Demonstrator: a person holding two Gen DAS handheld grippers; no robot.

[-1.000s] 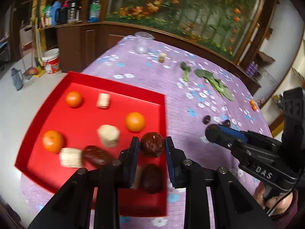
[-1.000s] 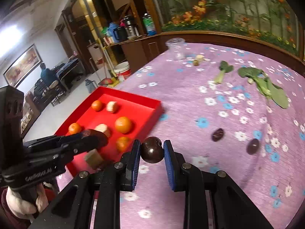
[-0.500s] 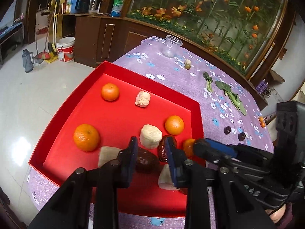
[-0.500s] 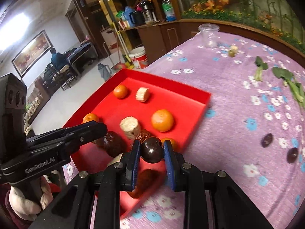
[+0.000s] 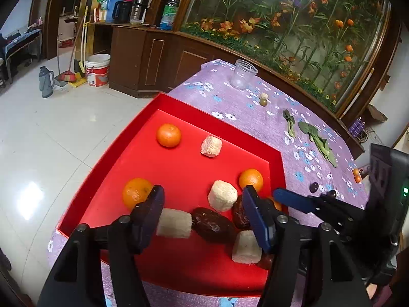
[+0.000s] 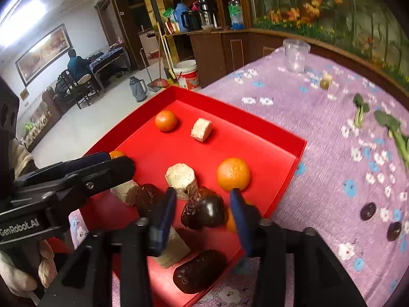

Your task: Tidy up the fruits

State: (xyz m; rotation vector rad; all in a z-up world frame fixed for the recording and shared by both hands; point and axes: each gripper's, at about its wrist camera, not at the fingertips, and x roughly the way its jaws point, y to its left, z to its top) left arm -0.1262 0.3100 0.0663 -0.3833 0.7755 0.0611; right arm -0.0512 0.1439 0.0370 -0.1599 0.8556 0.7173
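Observation:
A red tray (image 5: 184,168) on the purple flowered tablecloth holds several oranges, pale chunks and dark brown fruits. My left gripper (image 5: 202,216) is open above the tray's near side, with a dark wrinkled fruit (image 5: 213,223) lying on the tray between its fingers. My right gripper (image 6: 202,216) is open over the tray's (image 6: 294,153) near right corner; a shiny dark round fruit (image 6: 208,211) sits between its spread fingers, not clamped. Two small dark fruits (image 6: 368,211) lie on the cloth to the right.
A clear plastic cup (image 5: 242,74) stands at the table's far end. Green leaves (image 5: 314,138) and a small olive-like fruit (image 5: 263,101) lie on the cloth. Two tiny oranges (image 5: 355,175) sit near the right edge. The floor drops off left of the tray.
Both grippers have opened. The left let go of its dark fruit onto the tray; the right released the shiny dark fruit over the tray's near corner.

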